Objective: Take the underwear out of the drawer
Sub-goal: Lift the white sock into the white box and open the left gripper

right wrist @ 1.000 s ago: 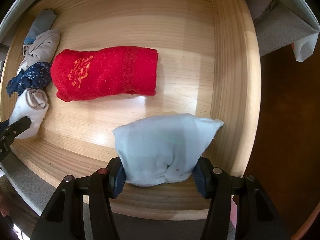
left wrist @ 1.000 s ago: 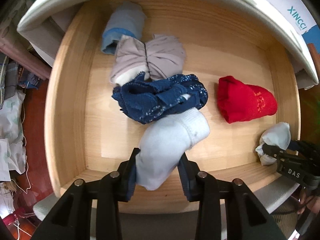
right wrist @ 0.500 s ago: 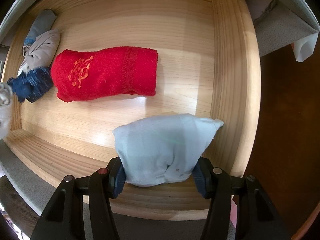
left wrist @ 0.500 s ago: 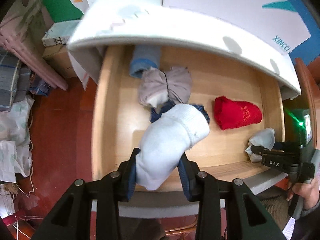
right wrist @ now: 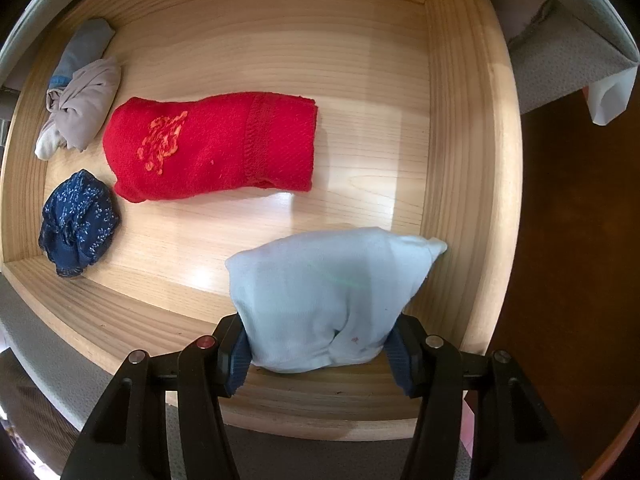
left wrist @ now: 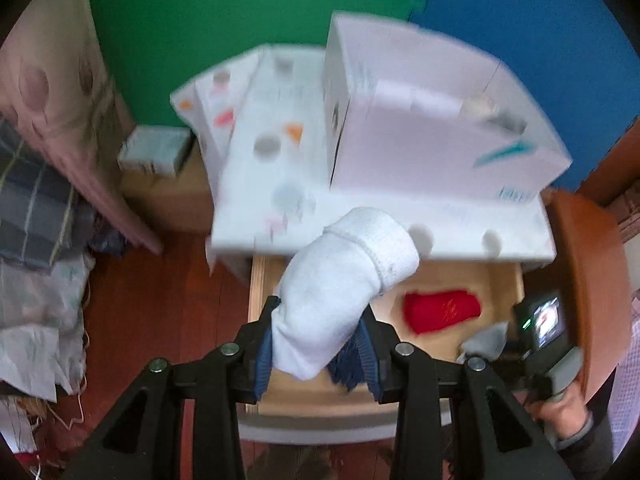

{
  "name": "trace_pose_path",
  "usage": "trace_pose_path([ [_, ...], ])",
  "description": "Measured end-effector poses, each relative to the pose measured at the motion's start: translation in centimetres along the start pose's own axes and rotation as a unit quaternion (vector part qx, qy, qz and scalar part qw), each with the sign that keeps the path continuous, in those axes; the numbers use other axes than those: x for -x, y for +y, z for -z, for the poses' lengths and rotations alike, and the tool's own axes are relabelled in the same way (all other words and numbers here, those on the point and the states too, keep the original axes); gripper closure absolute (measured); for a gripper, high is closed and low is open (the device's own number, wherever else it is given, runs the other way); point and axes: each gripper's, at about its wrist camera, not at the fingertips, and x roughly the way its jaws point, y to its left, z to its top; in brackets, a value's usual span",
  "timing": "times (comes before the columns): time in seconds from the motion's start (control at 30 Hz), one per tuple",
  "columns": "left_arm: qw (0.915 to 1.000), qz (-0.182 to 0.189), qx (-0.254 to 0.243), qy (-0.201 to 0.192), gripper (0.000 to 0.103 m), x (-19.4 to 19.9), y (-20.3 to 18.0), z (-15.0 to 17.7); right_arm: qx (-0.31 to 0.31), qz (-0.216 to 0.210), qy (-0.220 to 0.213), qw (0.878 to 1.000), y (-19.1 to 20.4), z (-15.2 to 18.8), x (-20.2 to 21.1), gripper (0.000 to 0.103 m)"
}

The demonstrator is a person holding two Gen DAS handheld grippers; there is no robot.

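Note:
My left gripper (left wrist: 316,356) is shut on a white rolled bundle (left wrist: 344,284) and holds it high above the open wooden drawer (left wrist: 258,284). My right gripper (right wrist: 320,354) is shut on a pale blue bundle (right wrist: 328,296) that rests in the drawer's front right corner (right wrist: 440,280). In the drawer lie a red rolled cloth (right wrist: 216,148), a dark blue patterned piece (right wrist: 80,222), a beige piece (right wrist: 84,108) and a grey-blue roll (right wrist: 82,50). The red cloth (left wrist: 440,310) and the right gripper also show in the left wrist view (left wrist: 532,336).
A white cabinet top (left wrist: 280,184) carries a white box (left wrist: 436,140). Green and blue wall mats stand behind. Cloth piles (left wrist: 36,248) lie on the wooden floor at the left. A brown wooden piece (left wrist: 588,280) stands to the right of the drawer.
My left gripper has risen far up and back out of the drawer with the white bundle. The dark blue piece now lies uncovered. My right gripper has stayed still.

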Motion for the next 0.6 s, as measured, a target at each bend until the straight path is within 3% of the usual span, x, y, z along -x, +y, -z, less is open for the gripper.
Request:
trace_pose_path([
  [0.17,0.9983,-0.012,-0.029,-0.05,0.066,3.1,-2.0,-4.5,0.0,0.0,0.0,1.0,0.1,0.0,0.0,0.05],
  [0.37,0.9937,0.002,-0.049,-0.1,0.066,5.0,-4.7,-10.5,0.0,0.001,0.0,1.0,0.1,-0.1,-0.1,0.05],
  [0.6,0.9936,-0.011,-0.077,-0.082,0.066,0.7,-8.0,-14.6,0.0,0.0,0.0,1.0,0.2,-0.1,-0.1,0.05],
])
